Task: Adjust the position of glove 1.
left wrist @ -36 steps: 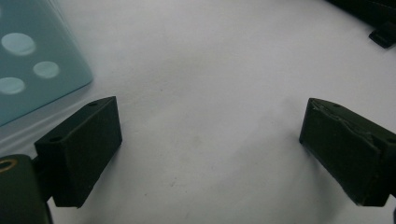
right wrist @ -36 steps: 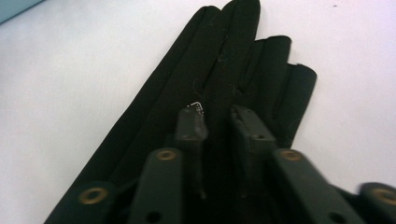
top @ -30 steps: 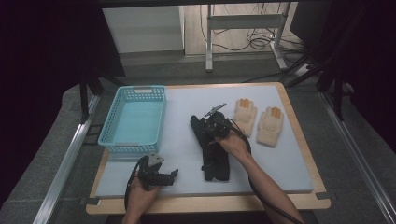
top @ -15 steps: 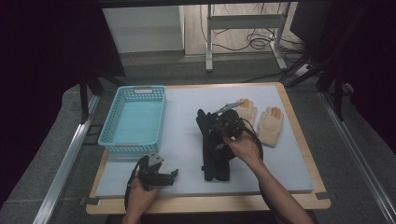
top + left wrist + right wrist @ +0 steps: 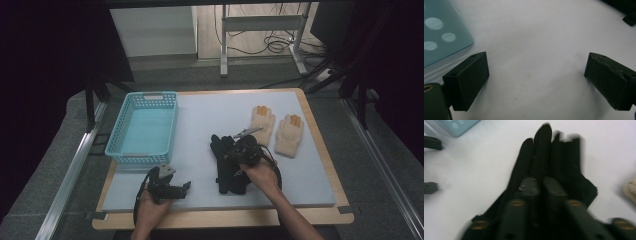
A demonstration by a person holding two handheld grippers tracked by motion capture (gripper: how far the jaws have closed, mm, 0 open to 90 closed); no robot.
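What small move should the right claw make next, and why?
Probably lower onto the black gloves and close on one. The right claw hovers just over them; its jaws have just been opening and stand narrowly parted, and blur hides whether fabric lies between them. The blue basket is empty, and the left claw is open.

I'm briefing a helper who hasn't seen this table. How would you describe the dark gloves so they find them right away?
On the pale mat covering the table, look right of the blue basket, near the front middle. The black gloves lie there under the right gripper. Unlike the cream gloves with orange fingertips farther back right, they are black.
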